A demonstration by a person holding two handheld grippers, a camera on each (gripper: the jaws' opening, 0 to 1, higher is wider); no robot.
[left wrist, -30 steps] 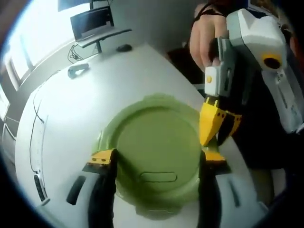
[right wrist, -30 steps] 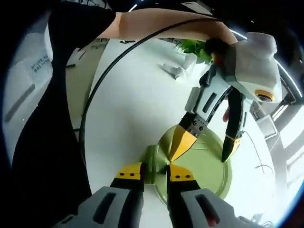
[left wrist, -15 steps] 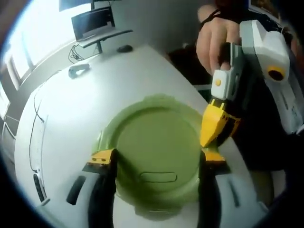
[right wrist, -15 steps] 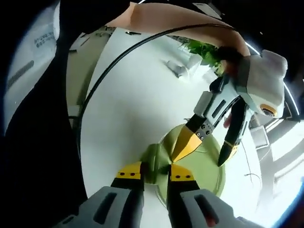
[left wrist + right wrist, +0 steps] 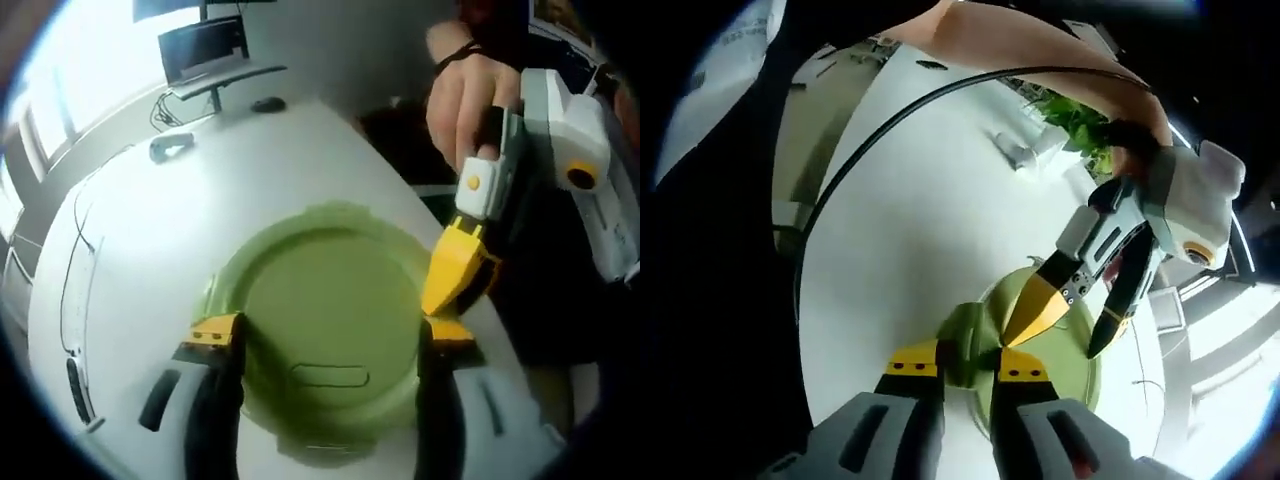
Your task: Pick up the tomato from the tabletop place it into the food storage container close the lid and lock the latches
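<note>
Straddling the green lid [image 5: 330, 320], left claw [image 5: 325, 335] spread; right claw [image 5: 965, 362] pinches its latch [image 5: 965, 345].

Green lidded container [image 5: 330, 320] on white tabletop [image 5: 150, 230].

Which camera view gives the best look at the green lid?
The left gripper view: the green lid faces the camera, nearly whole, its round top between the jaws. The right gripper view shows it edge-on, small, with a side latch between that gripper's jaws.
</note>
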